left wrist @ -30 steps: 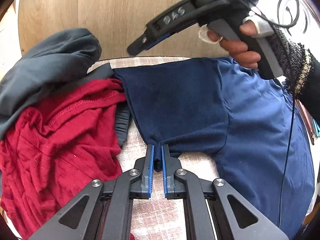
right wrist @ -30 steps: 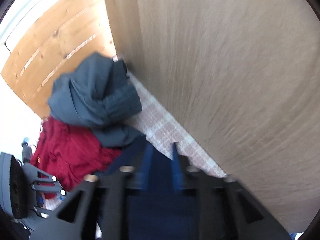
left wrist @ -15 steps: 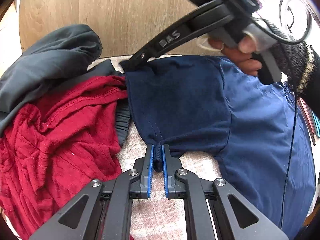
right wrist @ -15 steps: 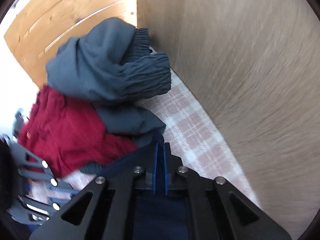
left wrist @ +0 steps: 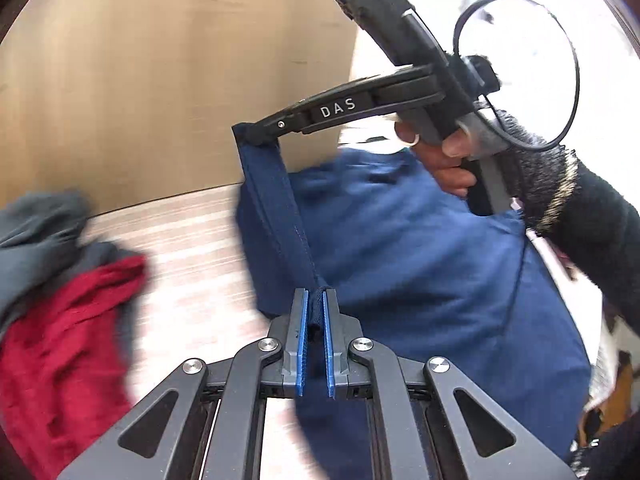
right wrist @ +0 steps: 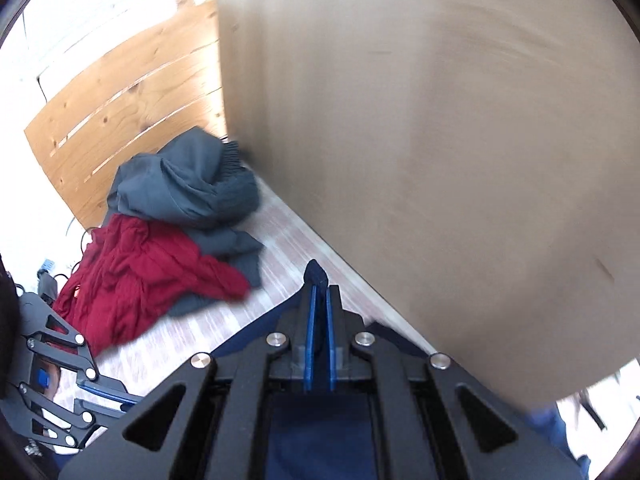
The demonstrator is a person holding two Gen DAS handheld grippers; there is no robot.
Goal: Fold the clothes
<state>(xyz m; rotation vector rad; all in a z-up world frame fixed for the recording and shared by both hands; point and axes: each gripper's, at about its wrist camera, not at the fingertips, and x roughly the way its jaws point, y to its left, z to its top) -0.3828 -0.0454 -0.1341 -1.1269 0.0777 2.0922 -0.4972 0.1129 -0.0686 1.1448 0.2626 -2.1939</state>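
Observation:
A navy blue shirt (left wrist: 420,264) hangs lifted off the checked cloth surface (left wrist: 192,264), with its hem stretched between both grippers. My left gripper (left wrist: 315,300) is shut on one corner of the hem. My right gripper (left wrist: 250,132), held by a hand (left wrist: 436,160) in a dark knit sleeve, is shut on the other corner, higher up and farther back. In the right wrist view the right gripper (right wrist: 320,292) pinches a navy fold (right wrist: 316,274), and the left gripper (right wrist: 96,388) shows at the lower left.
A red knit garment (left wrist: 60,340) and a grey garment (left wrist: 40,224) lie heaped at the left; in the right wrist view the red garment (right wrist: 140,280) and grey garment (right wrist: 188,188) sit near a slatted wooden board (right wrist: 132,92). A tall wooden panel (right wrist: 440,140) stands close behind.
Both grippers have risen and pulled the navy shirt up and to the right, away from the red and grey pile. The right gripper went from open above the shirt to shut on its corner.

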